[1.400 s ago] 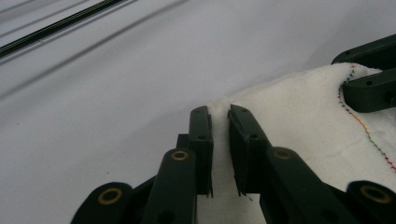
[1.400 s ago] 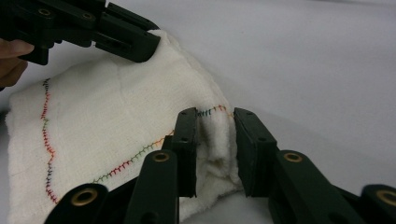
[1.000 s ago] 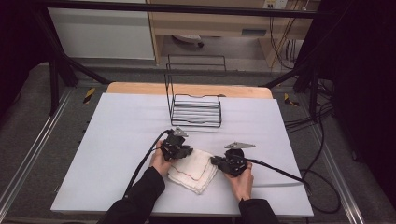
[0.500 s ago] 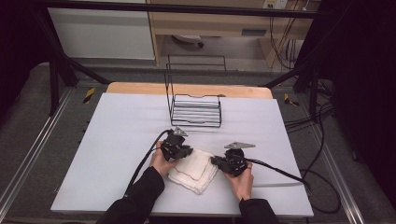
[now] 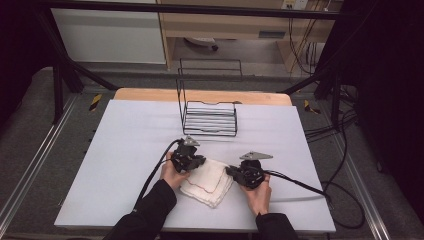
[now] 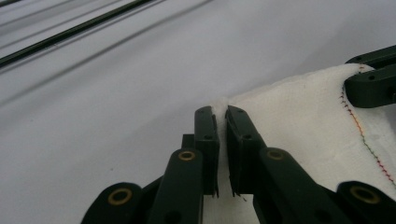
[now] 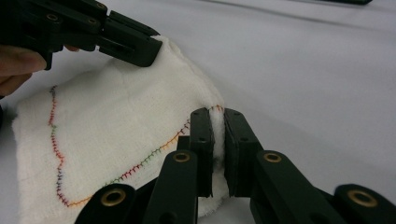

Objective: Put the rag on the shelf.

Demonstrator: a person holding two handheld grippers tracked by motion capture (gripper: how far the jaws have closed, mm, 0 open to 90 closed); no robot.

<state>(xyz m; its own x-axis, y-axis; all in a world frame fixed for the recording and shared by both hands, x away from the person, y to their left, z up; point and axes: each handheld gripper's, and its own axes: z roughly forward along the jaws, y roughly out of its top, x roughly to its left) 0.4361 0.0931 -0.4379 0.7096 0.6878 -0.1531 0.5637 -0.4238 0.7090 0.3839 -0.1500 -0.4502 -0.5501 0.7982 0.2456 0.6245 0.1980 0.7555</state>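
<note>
Both grippers have their fingers clamped on the white cloth (image 5: 207,181): left gripper (image 5: 196,161) on its far-left corner, right gripper (image 5: 231,171) on the right corner, cloth stretched between them on the bench (image 5: 125,145).

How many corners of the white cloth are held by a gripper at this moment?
2. The left gripper is shut on one far corner of the white cloth; the right gripper is shut on the other far corner. The near corners lie free on the table.

Towel (image 6: 299,116) fold hidden between left tool (image 6: 222,112) jaws
</note>
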